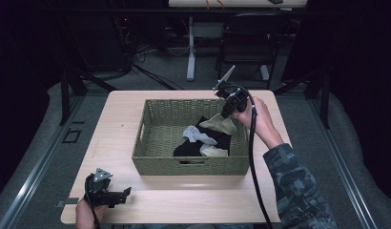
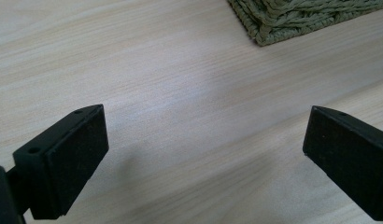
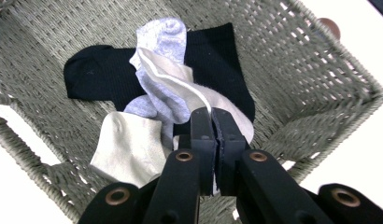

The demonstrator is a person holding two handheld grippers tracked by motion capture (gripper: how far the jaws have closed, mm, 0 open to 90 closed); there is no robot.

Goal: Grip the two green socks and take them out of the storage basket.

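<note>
Wicker basket [image 1: 160,162] on pale wooden table [image 1: 112,138].

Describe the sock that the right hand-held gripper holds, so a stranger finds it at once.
Find the woven basket on the table. At its right side, the right hand-held gripper pinches a cream sock. Unlike the grey, black and other cream socks, it is lifted up.

Light wood table [image 1: 117,124], rectangular, pale grain, standing on a grey floor [image 1: 41,157]. Olive-green woven basket [image 1: 158,138] sits directly on it, about centre, slightly toward the far edge, handle cutouts in the near and left walls. In the left gripper view one basket corner [image 2: 273,28] rests on the tabletop [image 2: 180,116].
</note>
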